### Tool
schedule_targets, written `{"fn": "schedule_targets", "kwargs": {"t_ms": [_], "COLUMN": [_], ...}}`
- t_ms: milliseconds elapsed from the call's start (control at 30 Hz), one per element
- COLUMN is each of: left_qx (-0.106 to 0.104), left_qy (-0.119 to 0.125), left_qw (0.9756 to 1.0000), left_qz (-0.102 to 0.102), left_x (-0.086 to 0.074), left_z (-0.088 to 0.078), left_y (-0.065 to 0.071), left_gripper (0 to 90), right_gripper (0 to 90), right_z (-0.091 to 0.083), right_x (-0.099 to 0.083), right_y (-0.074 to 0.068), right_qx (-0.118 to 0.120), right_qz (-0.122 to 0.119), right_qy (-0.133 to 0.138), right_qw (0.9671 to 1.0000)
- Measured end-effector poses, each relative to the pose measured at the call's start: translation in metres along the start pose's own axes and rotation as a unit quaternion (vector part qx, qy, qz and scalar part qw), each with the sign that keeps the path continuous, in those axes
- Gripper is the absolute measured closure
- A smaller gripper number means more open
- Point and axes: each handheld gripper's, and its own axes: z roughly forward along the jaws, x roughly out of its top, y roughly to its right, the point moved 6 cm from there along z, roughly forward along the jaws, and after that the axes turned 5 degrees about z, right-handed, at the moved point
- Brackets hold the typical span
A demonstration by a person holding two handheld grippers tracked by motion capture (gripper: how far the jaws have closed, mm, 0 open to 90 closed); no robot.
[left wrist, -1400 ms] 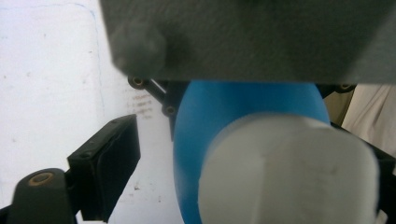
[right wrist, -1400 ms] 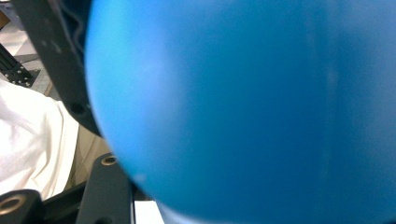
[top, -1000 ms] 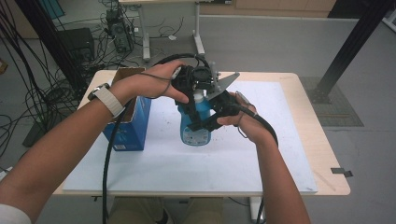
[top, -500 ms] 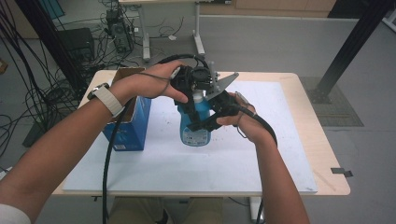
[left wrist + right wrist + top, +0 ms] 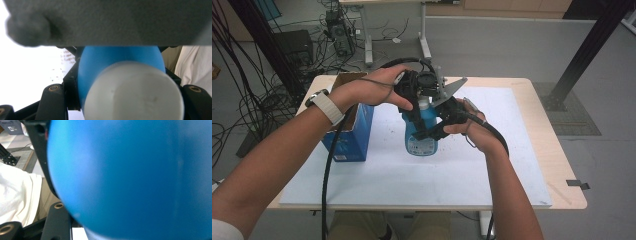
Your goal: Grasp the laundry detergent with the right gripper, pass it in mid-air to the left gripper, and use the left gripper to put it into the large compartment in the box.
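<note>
Blue bottle [image 5: 421, 131]: upright, table [image 5: 532, 165] centre, beside blue box [image 5: 352, 131]. Left claw [image 5: 418, 95]: just closed, clamped on white cap [image 5: 133, 92]. Right claw [image 5: 437, 127]: clamped on bottle body.

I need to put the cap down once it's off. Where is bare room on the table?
Free: the white mat right of the blue bottle, and its near strip toward the person. Crowded: the left side, where the blue box stands close beside the bottle, and over the bottle, where both claws meet.
</note>
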Motion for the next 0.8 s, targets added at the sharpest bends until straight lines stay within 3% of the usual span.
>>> {"fn": "schedule_targets", "kwargs": {"t_ms": [800], "left_qx": [0.002], "left_qy": [0.001], "left_qw": [1.0000], "left_qz": [-0.002], "left_x": [-0.0008], "left_z": [-0.0022], "left_y": [0.0027], "left_gripper": [37.3], "right_gripper": [43.2], "right_z": [-0.0008], "right_x": [0.0014], "right_y": [-0.0027], "right_qx": [-0.001], "right_qz": [-0.002], "right_qy": [0.001], "right_qw": [1.0000]}}
